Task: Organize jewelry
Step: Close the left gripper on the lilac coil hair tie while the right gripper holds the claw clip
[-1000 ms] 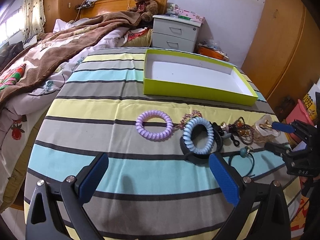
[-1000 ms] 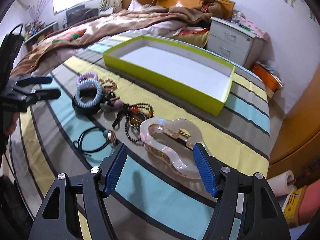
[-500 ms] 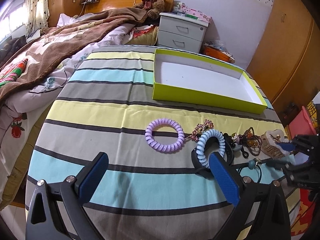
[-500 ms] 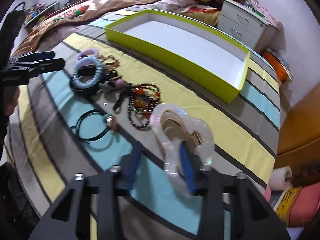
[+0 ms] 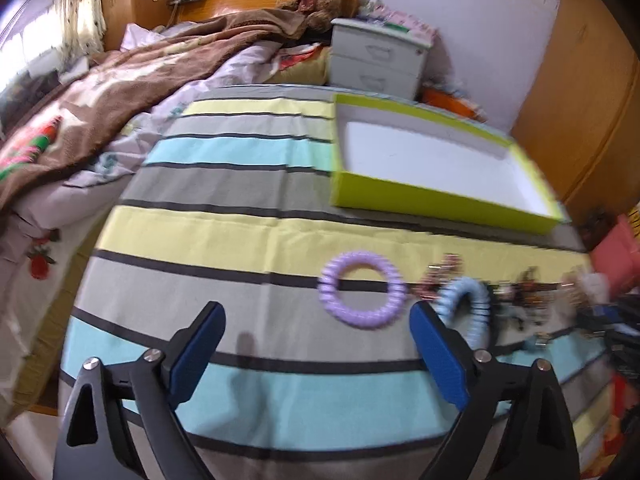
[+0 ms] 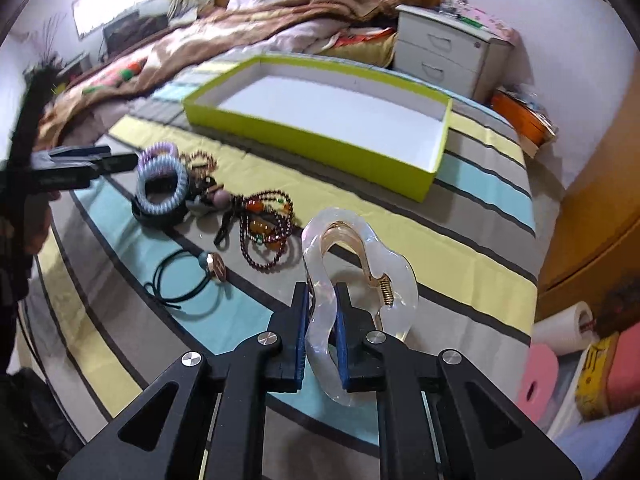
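Starting at the left, our left tongs (image 5: 316,344) hang spread wide over the striped surface (image 5: 240,232), with nothing between the blue pads. Just ahead of them lies the purple coil tie (image 5: 362,295), and beside it the blue coil tie (image 5: 466,306), which the right-hand pad partly hides. From this view the rest of the pile smears into blur toward the right edge, and we cannot tell the pieces apart there.

The right wrist view shows them clearly: the blue coil tie (image 6: 162,186) sits on a black band, with the purple one behind it; then the beaded bracelets (image 6: 266,228) in dark red and amber, and nearer us a black elastic with a round charm (image 6: 188,276). Our left tongs (image 6: 108,160) appear here from the side at the far left.

Further right, our right tongs (image 6: 322,336) are pressed together on the clear hair claw (image 6: 356,264), pinching one lobe so it stands tilted above the surface. Beyond it rests the green box (image 6: 320,148), its white floor bare, well apart from the pile.
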Motion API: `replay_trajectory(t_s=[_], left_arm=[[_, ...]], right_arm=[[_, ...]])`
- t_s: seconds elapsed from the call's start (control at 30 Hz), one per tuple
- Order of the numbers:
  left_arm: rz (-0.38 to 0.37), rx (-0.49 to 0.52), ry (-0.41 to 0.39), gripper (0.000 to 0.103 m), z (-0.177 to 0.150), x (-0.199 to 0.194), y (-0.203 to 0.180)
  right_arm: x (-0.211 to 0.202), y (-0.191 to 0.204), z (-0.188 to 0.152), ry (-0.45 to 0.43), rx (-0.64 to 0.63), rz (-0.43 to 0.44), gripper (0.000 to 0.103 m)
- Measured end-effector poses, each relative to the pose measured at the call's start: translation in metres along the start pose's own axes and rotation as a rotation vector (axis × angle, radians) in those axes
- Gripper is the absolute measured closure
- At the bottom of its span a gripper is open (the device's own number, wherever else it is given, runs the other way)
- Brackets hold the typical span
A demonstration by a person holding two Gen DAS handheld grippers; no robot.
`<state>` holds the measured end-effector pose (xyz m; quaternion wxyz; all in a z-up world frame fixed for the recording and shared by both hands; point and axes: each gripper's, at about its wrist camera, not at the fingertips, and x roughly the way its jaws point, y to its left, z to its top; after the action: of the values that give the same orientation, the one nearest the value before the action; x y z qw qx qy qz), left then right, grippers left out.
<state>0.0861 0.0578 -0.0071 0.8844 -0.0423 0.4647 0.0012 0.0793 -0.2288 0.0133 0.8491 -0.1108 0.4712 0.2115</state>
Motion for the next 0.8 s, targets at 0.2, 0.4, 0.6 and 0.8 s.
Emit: replay_trajectory(t_s=[0.2,0.4,0.6,0.8], left_arm=[[0.036,-0.02,0.035,0.023,0.006,0.017,0.006],[0.048,-0.013,0.036,0.025,0.007,0.022,0.002],[0.067,0.026,0.027,0.025,0.007,0.026,-0.008],[0.054,0.054,0.027,0.046,0.008,0.021,-0.016]], right_arm=[[-0.006,-0.008,0.0,-0.036,0.069,0.001,0.09],[-0.007,-0.009,0.002,-0.05,0.081,0.004,0.09],[-0.005,-0.007,0.003,-0.061,0.081,0.011,0.09],[-0.005,-0.008,0.006,-0.066,0.091,0.009,0.09]])
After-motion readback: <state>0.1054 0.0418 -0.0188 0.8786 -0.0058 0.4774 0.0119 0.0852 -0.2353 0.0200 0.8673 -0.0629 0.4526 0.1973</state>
